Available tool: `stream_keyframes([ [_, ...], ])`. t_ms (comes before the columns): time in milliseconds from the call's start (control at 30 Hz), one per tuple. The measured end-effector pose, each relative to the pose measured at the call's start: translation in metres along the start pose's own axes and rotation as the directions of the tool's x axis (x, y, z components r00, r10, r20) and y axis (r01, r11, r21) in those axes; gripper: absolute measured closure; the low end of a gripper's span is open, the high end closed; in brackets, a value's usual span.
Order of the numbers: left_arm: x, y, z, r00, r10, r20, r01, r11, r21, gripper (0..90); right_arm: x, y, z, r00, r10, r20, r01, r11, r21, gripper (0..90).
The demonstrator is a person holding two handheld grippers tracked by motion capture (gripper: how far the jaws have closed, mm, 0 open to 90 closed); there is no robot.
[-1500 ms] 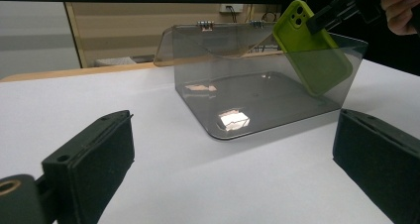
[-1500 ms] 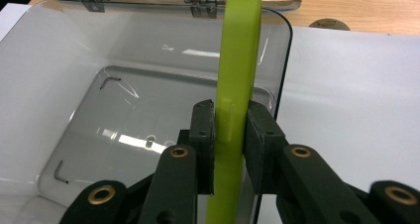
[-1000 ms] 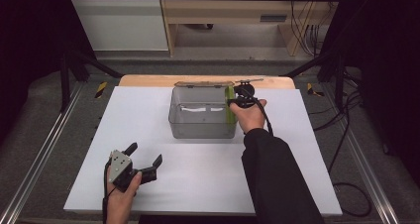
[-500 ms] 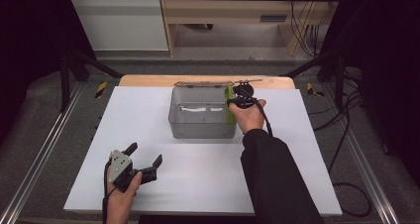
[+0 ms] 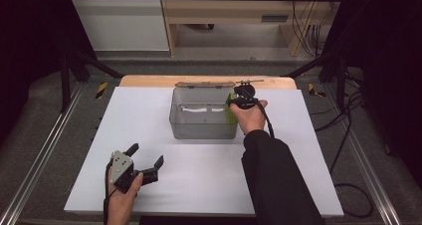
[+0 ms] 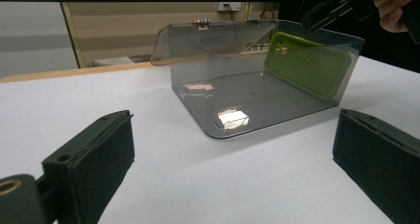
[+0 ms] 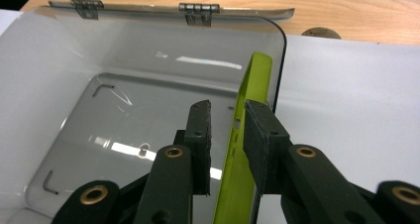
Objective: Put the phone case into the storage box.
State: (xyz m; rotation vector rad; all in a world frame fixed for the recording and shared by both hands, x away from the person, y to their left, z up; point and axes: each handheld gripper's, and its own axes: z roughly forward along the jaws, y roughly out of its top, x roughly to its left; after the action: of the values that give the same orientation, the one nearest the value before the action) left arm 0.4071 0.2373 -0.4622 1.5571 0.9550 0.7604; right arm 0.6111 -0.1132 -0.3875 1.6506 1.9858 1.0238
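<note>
A clear grey plastic box [image 5: 204, 130] stands at the back middle of the white table, its hinged lid [image 5: 204, 84] swung open behind it. A lime-green phone case [image 7: 255, 85] stands on edge inside, leaning on the box's right wall [image 7: 277, 80]. My right gripper [image 7: 225, 107] reaches down into the box with its jaws on either side of the case; a gap shows between the left pad [image 7: 200, 130] and the case. My left gripper [image 5: 147, 154] rests open near the table's front left, with nothing between its jaws [image 6: 233, 149]. In that view the case [image 6: 309, 68] shows through the box.
The white table top [image 5: 149, 115] sits on a wooden table whose edge [image 5: 149, 80] shows behind the box. Metal rails [image 5: 45, 150] run along both sides. Cables [image 5: 348, 160] trail on the floor at the right.
</note>
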Motion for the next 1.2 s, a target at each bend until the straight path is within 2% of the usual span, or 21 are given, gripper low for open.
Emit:
stream_keyframes([
  [400,0.001,0.0,0.0,1.0,-0.001,-0.001,0.001,1.0,-0.004,2.4,0.002,0.002,-0.01,0.9995,-0.018,-0.026,0.017,0.998,-0.059,72.6],
  [733,0.001,0.0,0.0,1.0,-0.005,-0.002,0.005,1.0,-0.006,2.3,0.005,0.002,-0.011,0.9989,-0.031,-0.034,0.028,0.996,-0.087,72.0],
  [1200,0.001,0.0,0.0,1.0,0.001,0.0,-0.001,1.0,-0.004,2.3,0.005,0.003,-0.013,0.9976,-0.05,-0.048,0.042,0.986,-0.161,61.9],
])
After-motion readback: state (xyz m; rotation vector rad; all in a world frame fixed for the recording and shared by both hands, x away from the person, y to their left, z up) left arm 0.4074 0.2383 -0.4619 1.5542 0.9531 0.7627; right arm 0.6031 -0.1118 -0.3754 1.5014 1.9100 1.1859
